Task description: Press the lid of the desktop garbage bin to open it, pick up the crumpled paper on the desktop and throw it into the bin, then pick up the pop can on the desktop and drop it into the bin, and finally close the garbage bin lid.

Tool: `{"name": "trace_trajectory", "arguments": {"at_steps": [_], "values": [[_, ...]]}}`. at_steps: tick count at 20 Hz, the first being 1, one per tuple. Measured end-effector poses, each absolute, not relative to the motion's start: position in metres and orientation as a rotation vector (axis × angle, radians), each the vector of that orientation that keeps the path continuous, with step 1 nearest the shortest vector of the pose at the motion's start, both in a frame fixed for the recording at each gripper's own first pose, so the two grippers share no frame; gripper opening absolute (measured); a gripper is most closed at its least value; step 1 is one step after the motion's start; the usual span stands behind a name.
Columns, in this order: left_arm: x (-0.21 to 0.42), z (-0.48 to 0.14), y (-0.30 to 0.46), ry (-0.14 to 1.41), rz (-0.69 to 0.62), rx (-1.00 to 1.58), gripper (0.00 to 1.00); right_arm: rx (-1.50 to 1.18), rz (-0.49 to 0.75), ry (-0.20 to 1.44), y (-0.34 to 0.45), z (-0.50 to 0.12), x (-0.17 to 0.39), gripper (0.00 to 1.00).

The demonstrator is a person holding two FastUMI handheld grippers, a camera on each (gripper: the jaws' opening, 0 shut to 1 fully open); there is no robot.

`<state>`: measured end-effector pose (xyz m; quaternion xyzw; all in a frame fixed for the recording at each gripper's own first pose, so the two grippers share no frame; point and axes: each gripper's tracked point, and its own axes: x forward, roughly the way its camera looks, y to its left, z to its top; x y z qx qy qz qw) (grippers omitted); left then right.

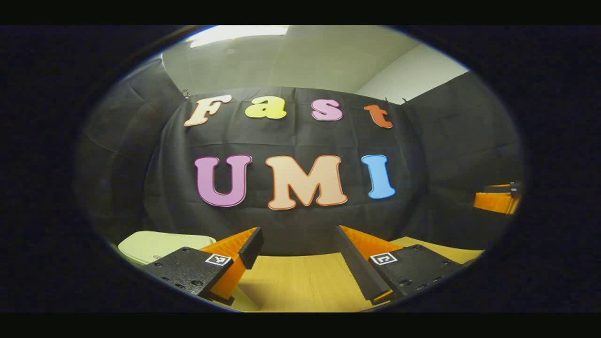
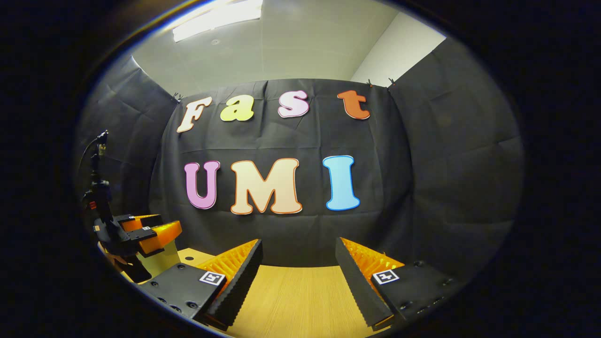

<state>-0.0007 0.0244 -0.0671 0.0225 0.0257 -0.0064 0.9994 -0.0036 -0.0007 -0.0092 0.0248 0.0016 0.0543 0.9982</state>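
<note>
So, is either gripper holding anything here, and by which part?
Nothing is held. The left gripper and right gripper both have open jaws with only bare table between.

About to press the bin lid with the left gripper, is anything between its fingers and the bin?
Nothing visible. In the left gripper view the left gripper is open over bare table, and the pale bin sits just beyond its near finger. The right gripper is open too, off to the side.

Left claw (image 1: pixel 300 249) and right claw (image 2: pixel 298 258) both level, jaws wide apart, holding nothing.
</note>
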Motion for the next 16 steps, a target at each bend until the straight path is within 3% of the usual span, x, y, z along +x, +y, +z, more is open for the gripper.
{"name": "trace_trajectory", "arguments": {"at_steps": [16], "values": [[0.003,-0.045,-0.019,0.015,-0.171,0.062,0.91,0.049,0.036,-0.066,-0.01,0.015,-0.012,0.98]]}}
